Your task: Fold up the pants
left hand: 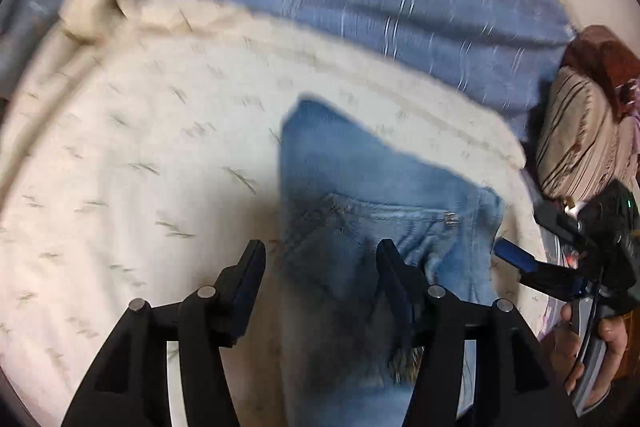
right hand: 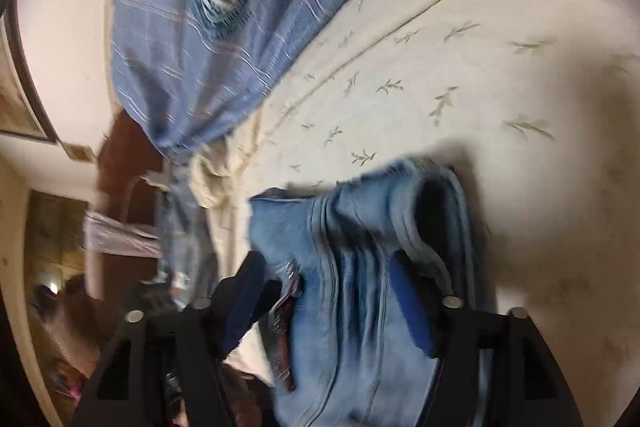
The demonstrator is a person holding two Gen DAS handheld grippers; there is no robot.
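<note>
Both my views were motion-blurred and fisheye-bent at the rims. Warm light was bright on the bedspread [left hand: 120,167], with dark shadow beneath the jeans [right hand: 360,267].

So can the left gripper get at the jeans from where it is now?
Probably yes: the left gripper hangs open right over the jeans on the bedspread, nothing between them.

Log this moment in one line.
task: fold pants | jeans: folded on bed | left claw: open over jeans | right claw: open around jeans
</note>
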